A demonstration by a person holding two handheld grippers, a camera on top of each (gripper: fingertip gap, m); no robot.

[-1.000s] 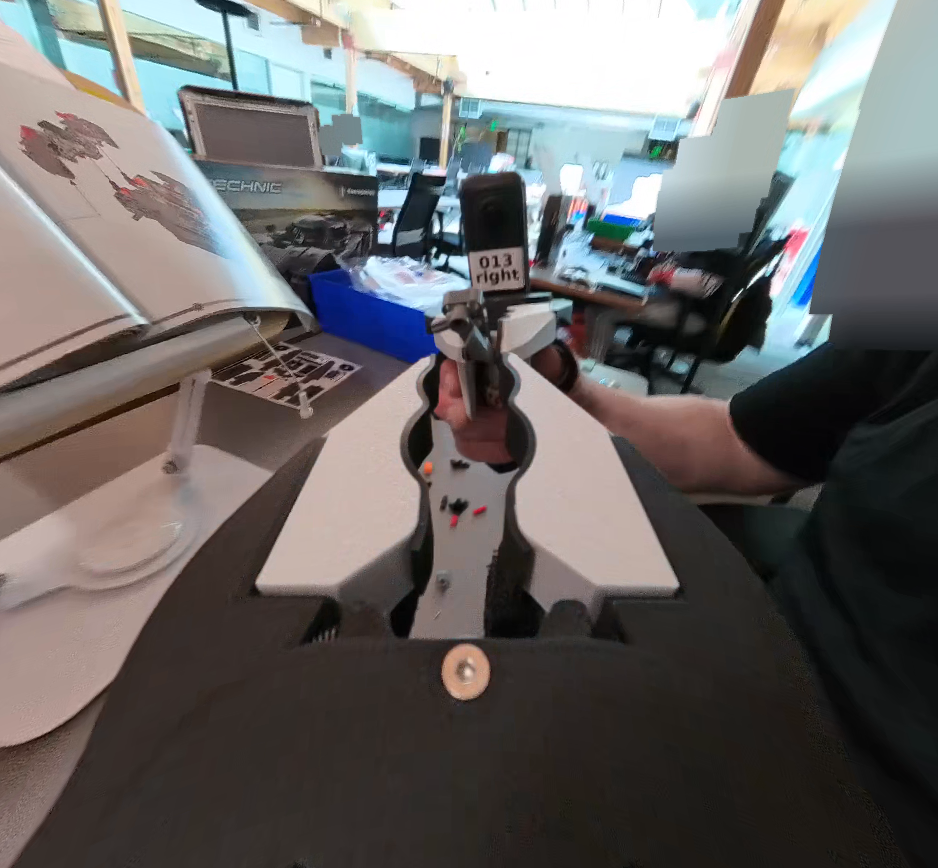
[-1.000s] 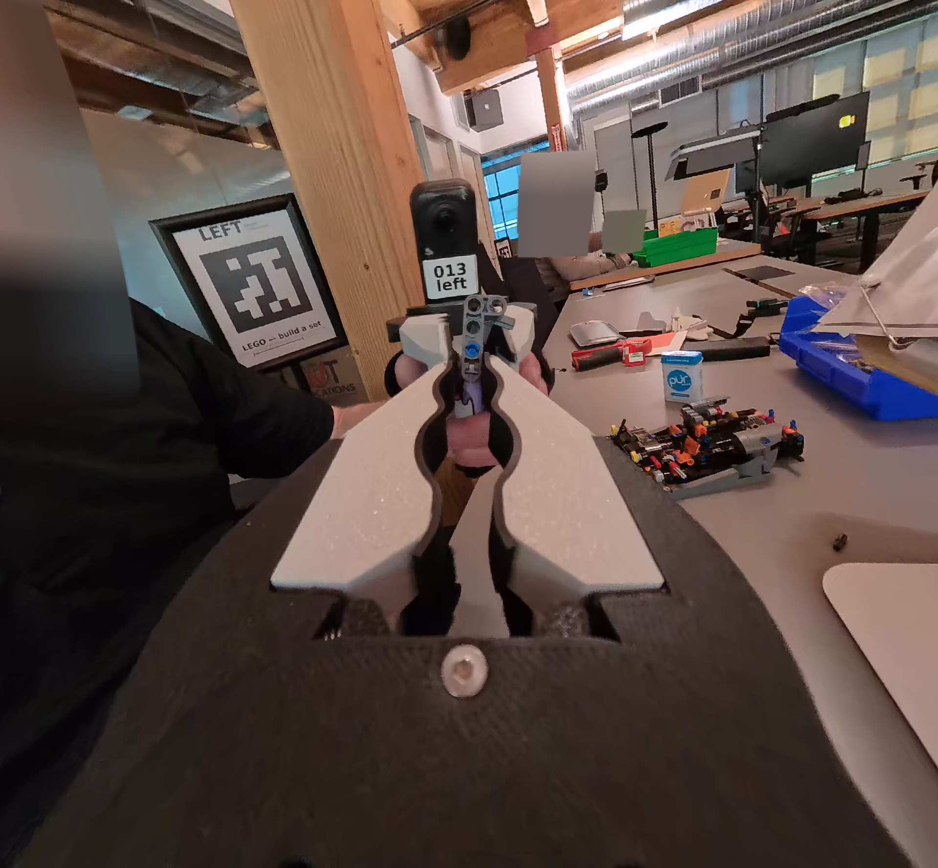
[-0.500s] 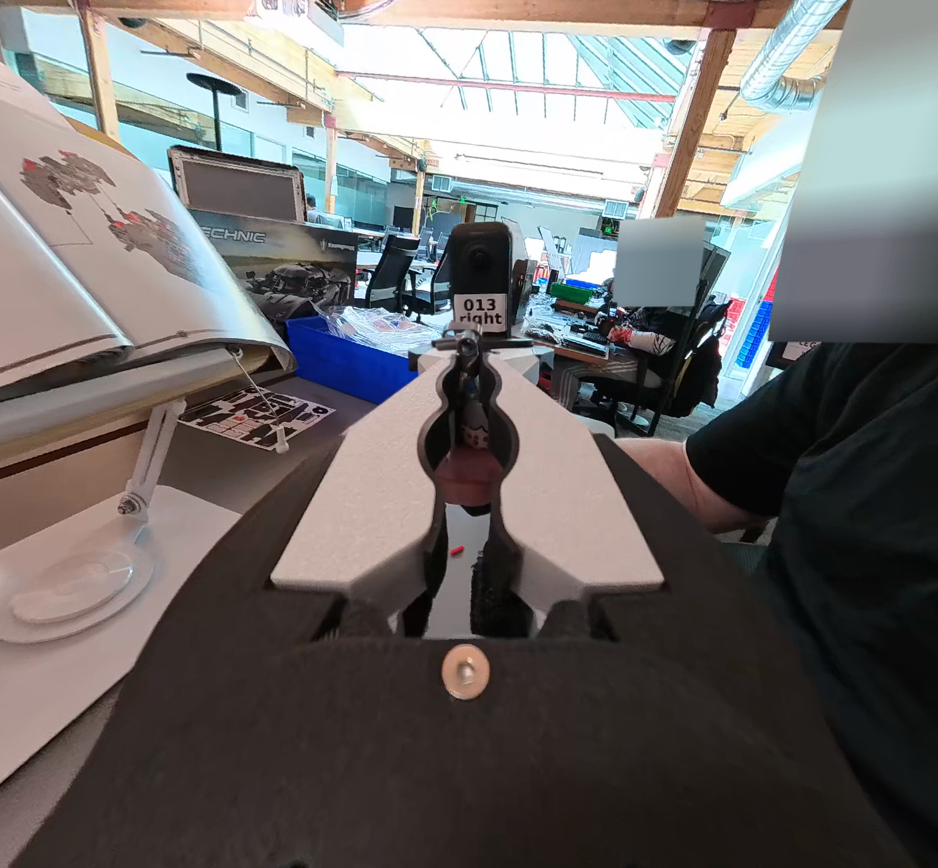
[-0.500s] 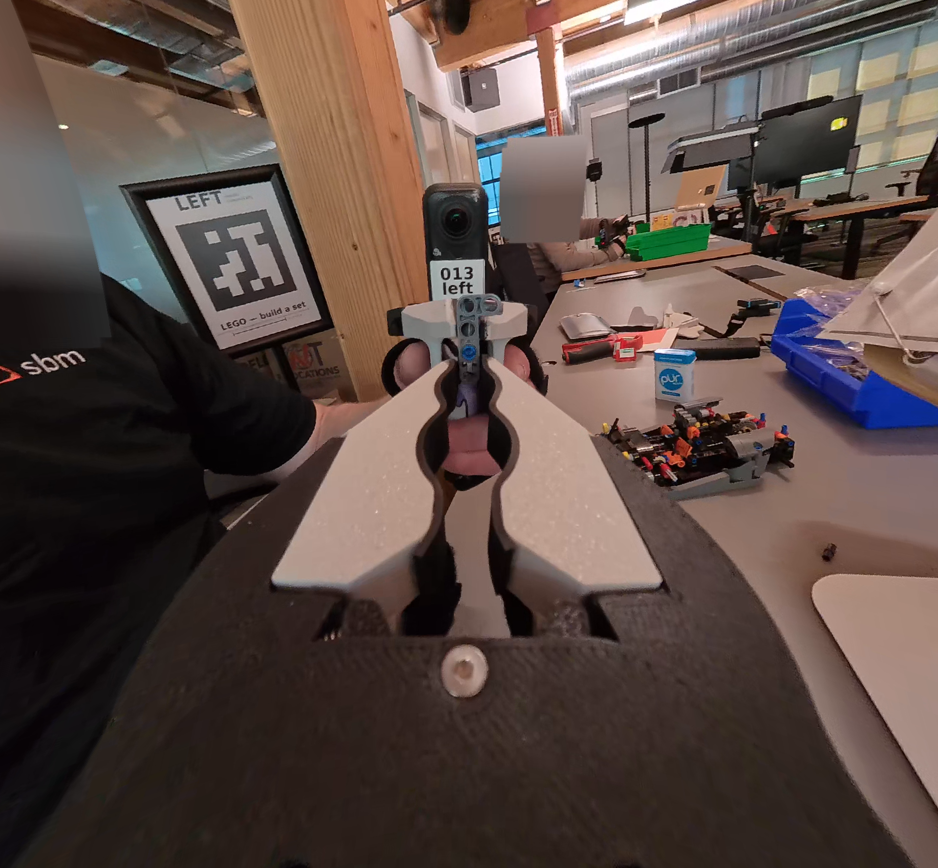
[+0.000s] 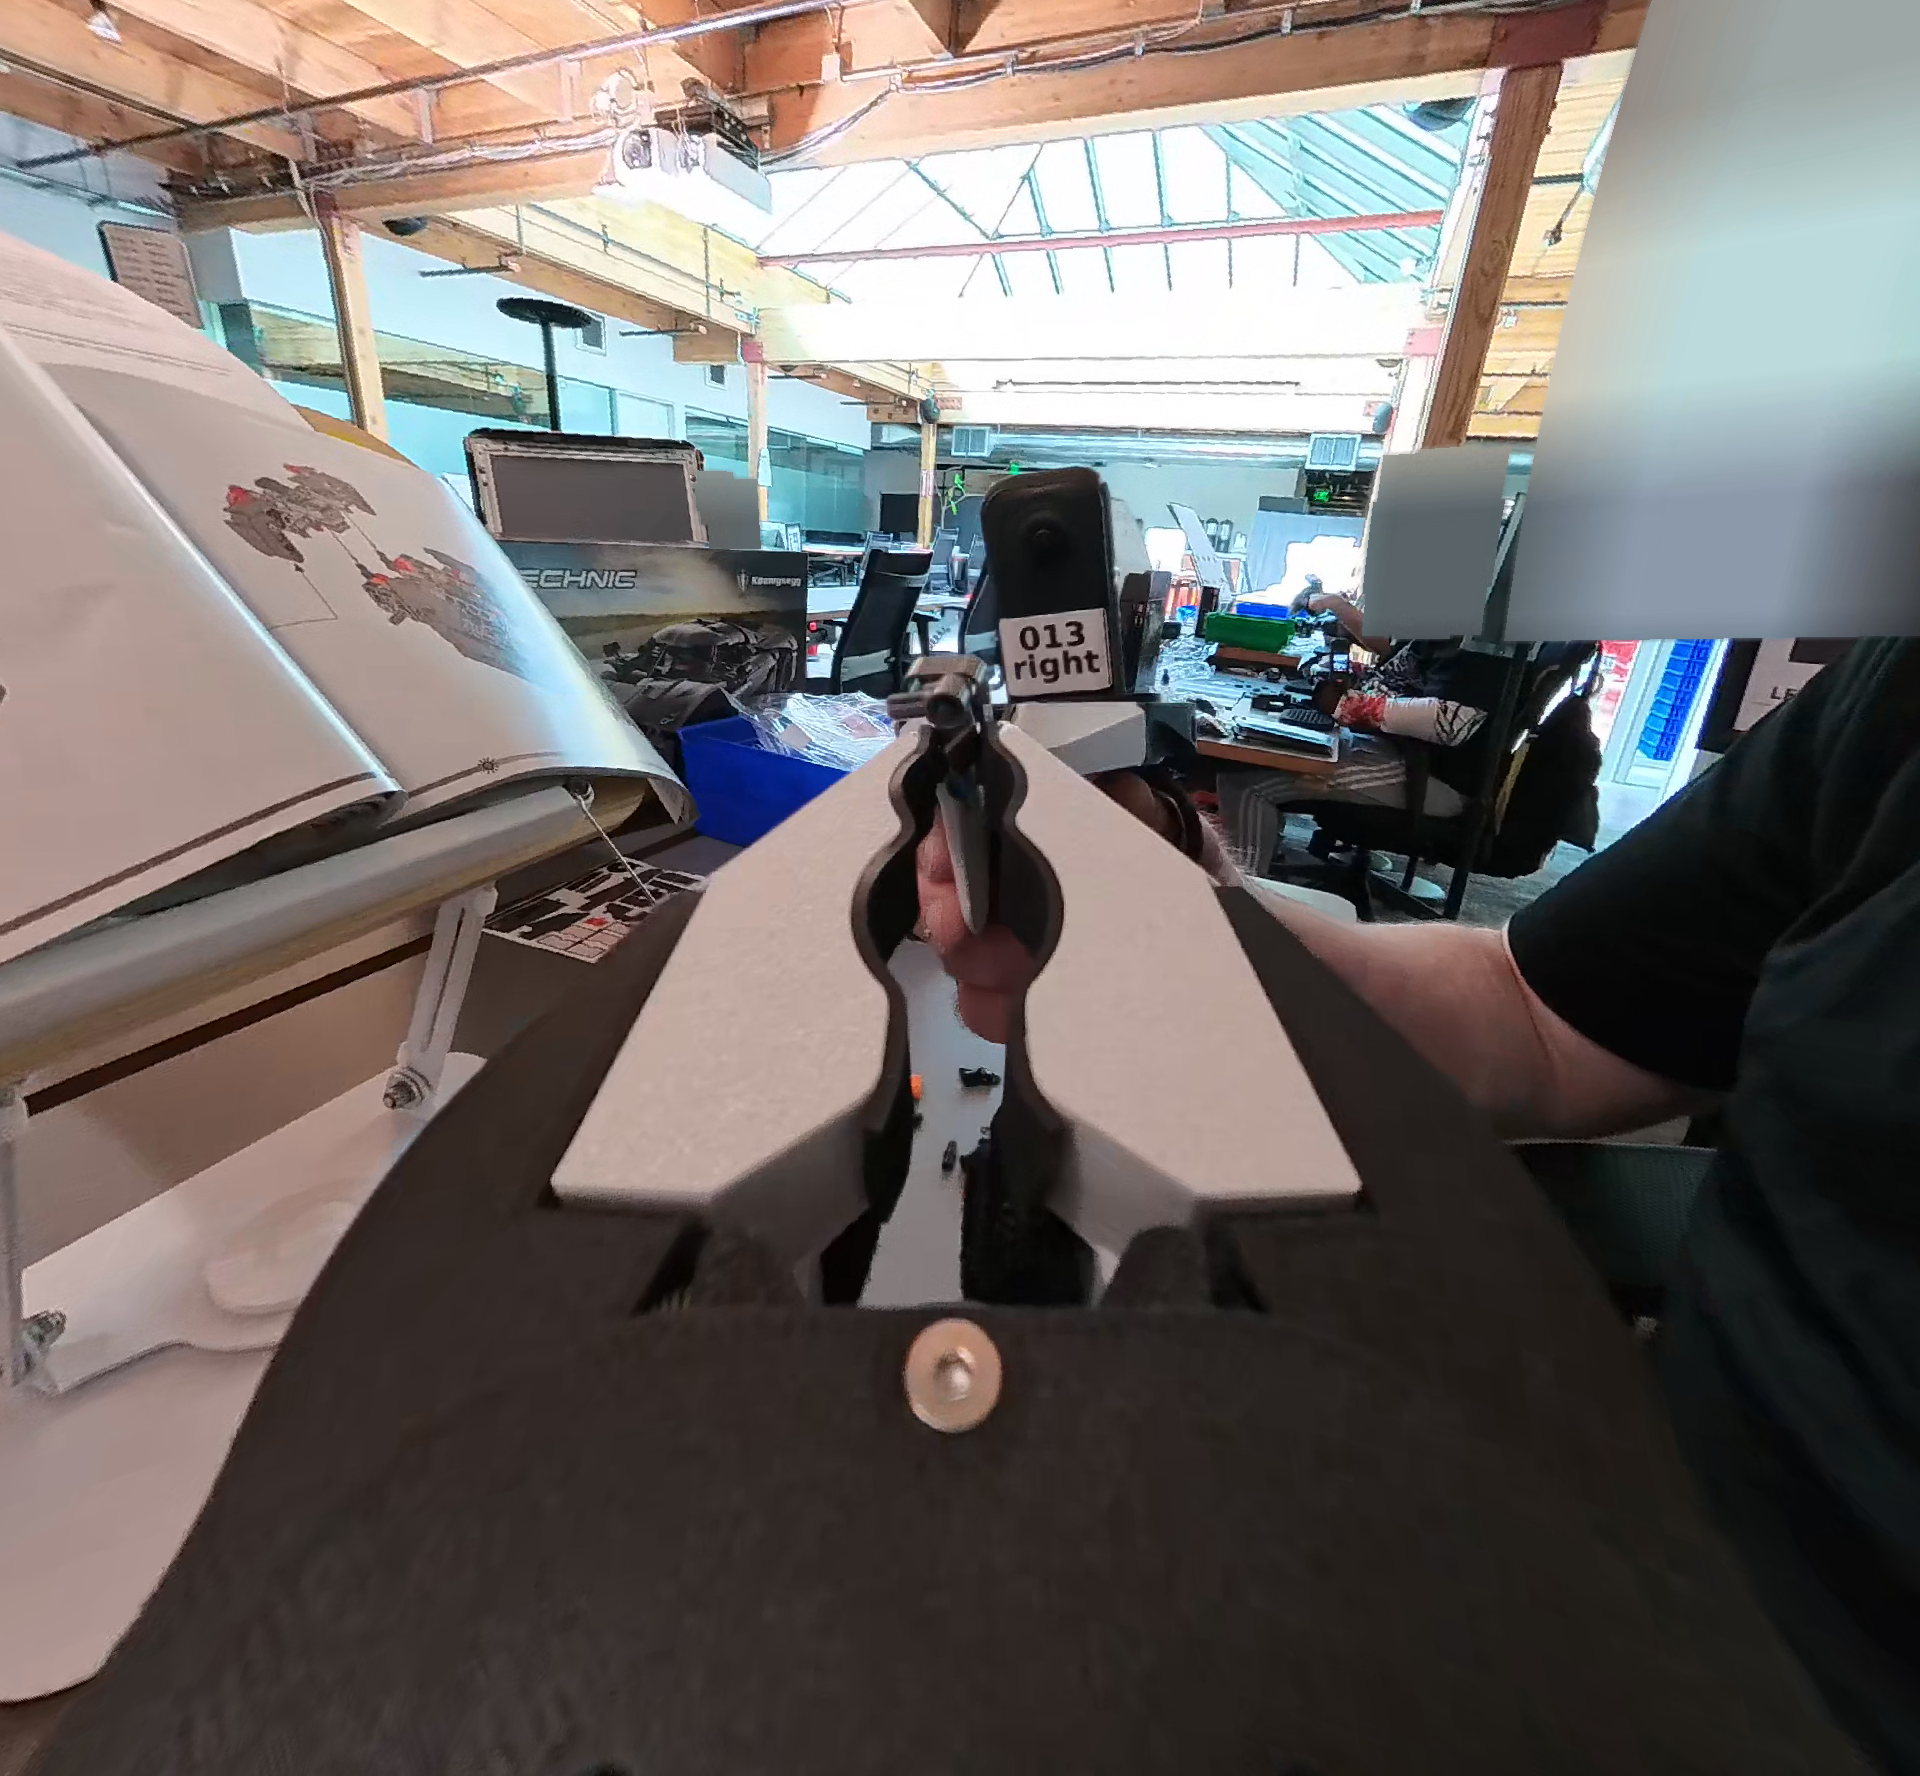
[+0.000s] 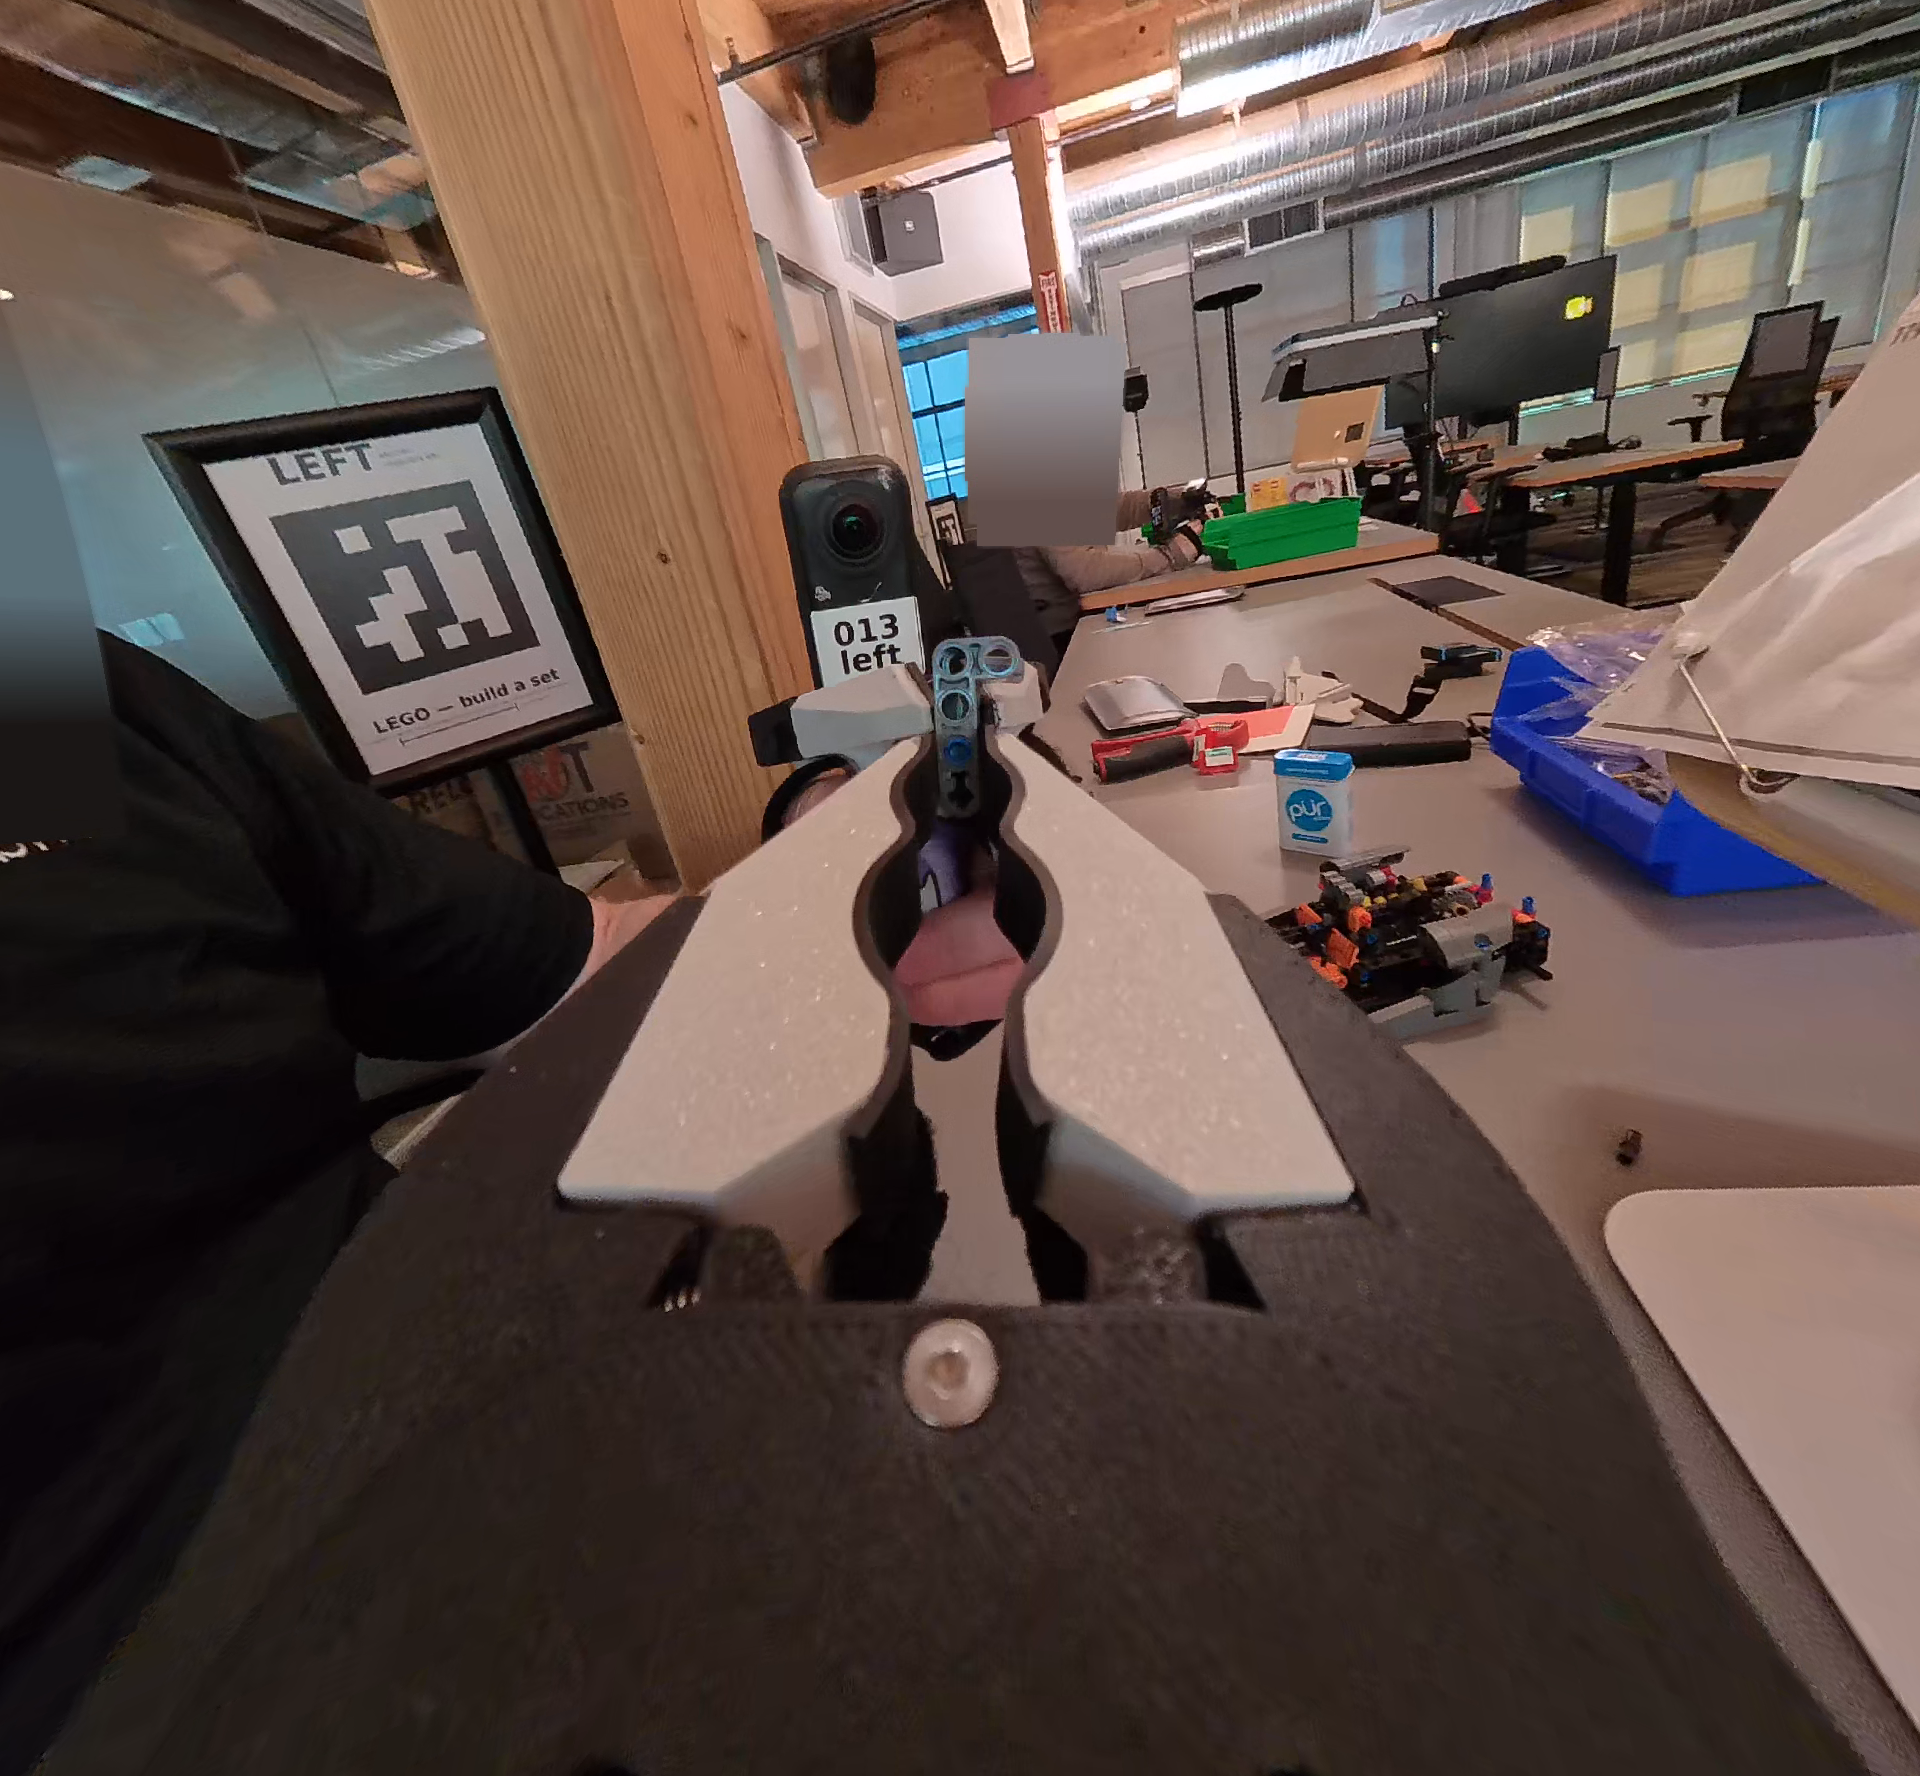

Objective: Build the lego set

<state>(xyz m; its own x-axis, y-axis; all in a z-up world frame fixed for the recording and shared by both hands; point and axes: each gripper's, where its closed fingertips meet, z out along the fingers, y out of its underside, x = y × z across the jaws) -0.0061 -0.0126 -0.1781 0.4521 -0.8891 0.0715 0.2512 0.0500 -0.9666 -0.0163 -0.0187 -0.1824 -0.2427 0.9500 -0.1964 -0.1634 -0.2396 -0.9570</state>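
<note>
Both tools tilted up; blue bin [image 6: 1621, 791] holds plastic bags [image 5: 821, 724]

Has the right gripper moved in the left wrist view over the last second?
Cannot tell: the right gripper sits higher against the blue bin, but the camera itself tilted upward.

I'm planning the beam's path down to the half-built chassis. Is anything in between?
Nothing visible: the grey beam in the right gripper has open air down to the chassis; the mint tub stands behind it.
</note>
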